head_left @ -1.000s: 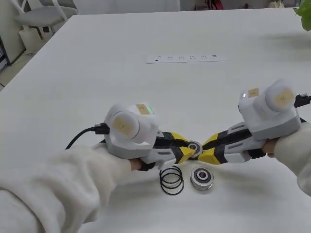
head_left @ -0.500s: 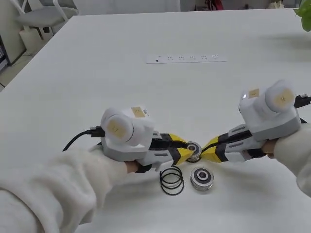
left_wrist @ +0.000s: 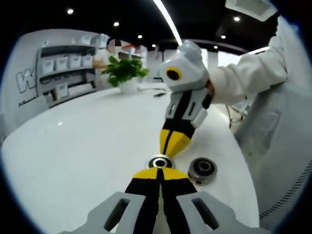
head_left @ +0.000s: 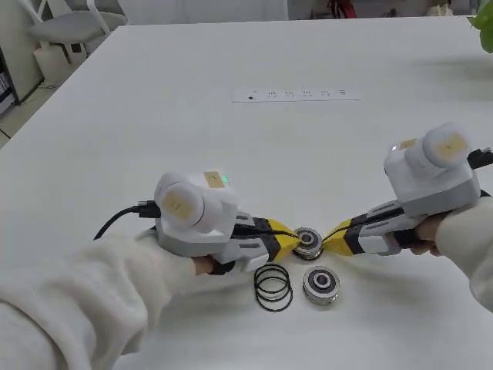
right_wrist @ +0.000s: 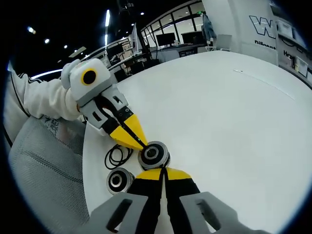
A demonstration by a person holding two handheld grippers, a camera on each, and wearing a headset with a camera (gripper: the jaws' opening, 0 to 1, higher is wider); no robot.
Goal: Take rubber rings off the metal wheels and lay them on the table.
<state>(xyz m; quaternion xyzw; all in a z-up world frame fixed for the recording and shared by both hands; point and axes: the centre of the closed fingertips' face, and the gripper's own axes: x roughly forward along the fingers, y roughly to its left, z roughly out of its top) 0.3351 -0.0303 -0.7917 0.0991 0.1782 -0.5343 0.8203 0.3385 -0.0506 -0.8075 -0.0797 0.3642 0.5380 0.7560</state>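
Note:
A small metal wheel (head_left: 309,240) sits on the white table (head_left: 231,154) between my two grippers. My left gripper (head_left: 293,238) is shut, its yellow tip against the wheel's left side. My right gripper (head_left: 326,235) is shut too, its tip against the right side. Whether either tip pinches a ring I cannot tell. In the left gripper view, my left gripper (left_wrist: 159,172) meets the wheel (left_wrist: 160,162) opposite the right gripper (left_wrist: 172,149). The right gripper view has my right gripper (right_wrist: 164,170) at the wheel (right_wrist: 154,156). Loose black rubber rings (head_left: 273,287) and a second wheel (head_left: 320,283) lie nearer me.
A white power strip (head_left: 296,95) lies across the table's far middle. A black cable (head_left: 119,220) trails left from the left gripper. A chair (head_left: 69,23) stands past the far left corner and plant leaves (head_left: 485,23) show at the far right.
Both grippers have dropped slightly and the left gripper's body has drawn back to the left. The wheel stays between the two tips. The rings and second wheel have not moved.

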